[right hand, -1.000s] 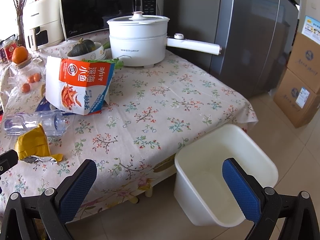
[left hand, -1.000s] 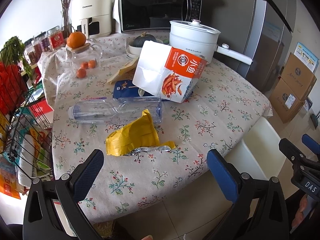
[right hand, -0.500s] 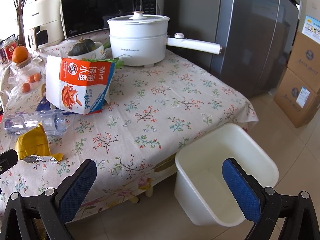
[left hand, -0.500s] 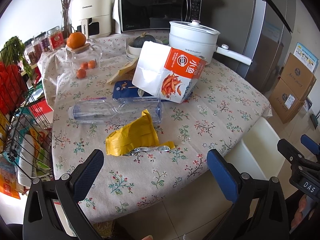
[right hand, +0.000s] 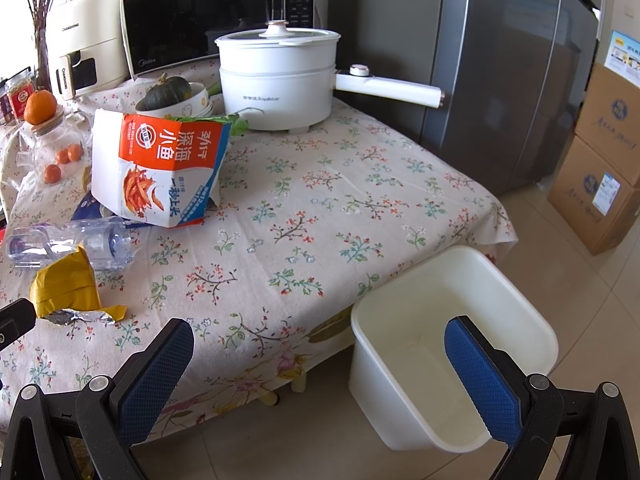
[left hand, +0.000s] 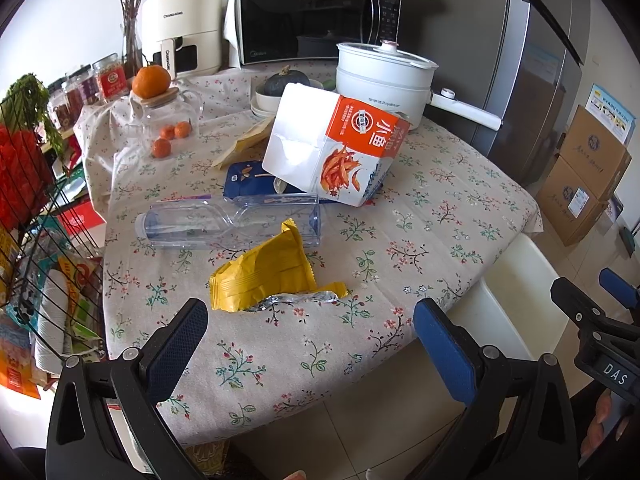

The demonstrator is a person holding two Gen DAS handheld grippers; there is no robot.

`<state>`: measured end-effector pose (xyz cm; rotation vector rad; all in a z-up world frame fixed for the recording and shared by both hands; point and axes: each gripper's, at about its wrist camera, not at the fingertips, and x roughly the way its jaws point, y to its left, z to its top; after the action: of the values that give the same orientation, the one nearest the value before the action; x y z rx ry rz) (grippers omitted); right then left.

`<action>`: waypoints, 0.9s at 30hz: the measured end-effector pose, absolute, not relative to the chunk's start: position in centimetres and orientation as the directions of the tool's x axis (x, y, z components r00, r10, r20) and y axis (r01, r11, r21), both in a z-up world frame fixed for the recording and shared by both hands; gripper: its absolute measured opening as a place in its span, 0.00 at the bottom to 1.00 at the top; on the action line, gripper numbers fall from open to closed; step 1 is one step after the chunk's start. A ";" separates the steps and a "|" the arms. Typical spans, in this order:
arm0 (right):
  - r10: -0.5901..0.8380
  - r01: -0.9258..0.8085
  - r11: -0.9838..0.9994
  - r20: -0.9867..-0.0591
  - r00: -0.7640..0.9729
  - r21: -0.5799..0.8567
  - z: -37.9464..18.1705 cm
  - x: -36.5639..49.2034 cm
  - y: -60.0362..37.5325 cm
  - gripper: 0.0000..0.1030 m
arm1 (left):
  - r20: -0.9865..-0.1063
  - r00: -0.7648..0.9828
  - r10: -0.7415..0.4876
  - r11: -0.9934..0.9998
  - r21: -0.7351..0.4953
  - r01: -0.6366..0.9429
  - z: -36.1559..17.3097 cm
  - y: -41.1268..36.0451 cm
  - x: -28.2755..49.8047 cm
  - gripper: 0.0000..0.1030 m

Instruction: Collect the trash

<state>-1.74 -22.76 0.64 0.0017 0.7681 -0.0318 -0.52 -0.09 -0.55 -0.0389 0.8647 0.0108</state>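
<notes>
Left gripper (left hand: 310,334) and right gripper (right hand: 320,364) both gape, empty. Yellow snack wrapper (left hand: 266,274) lies just ahead of the left one, long axis crosswise.

**Trash on the table, bin on the floor beside it**

On the floral-clothed table (left hand: 440,208), the crumpled yellow foil snack wrapper (left hand: 264,276) lies nearest the front edge. The clear plastic water bottle (left hand: 224,222) lies on its side just behind it, at 12 o'clock. The torn orange-and-white snack carton (left hand: 332,152) leans behind the bottle, at 1 o'clock. The white lidded electric pot (left hand: 384,76) stands further back. The white plastic bin (right hand: 452,344) sits on the floor at the table's right, at 3 o'clock.
</notes>
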 end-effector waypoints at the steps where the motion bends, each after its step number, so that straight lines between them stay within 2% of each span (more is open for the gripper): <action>1: -0.028 0.029 1.000 -0.695 0.719 -0.010 0.6 -1.7 -22.7 1.00 | -0.761 0.649 -0.006 0.999 -0.029 -0.026 -0.6 -0.1 -0.5 1.00; 27: -0.028 0.029 1.000 -0.696 0.717 -0.010 0.3 -1.9 -22.5 1.00 | -0.763 0.646 -0.020 0.999 -0.045 -0.021 -0.3 -0.3 -0.6 1.00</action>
<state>-1.85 -22.50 0.28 0.0015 0.7701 -0.0317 -0.63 -0.29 -0.34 -0.0514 0.8683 0.0005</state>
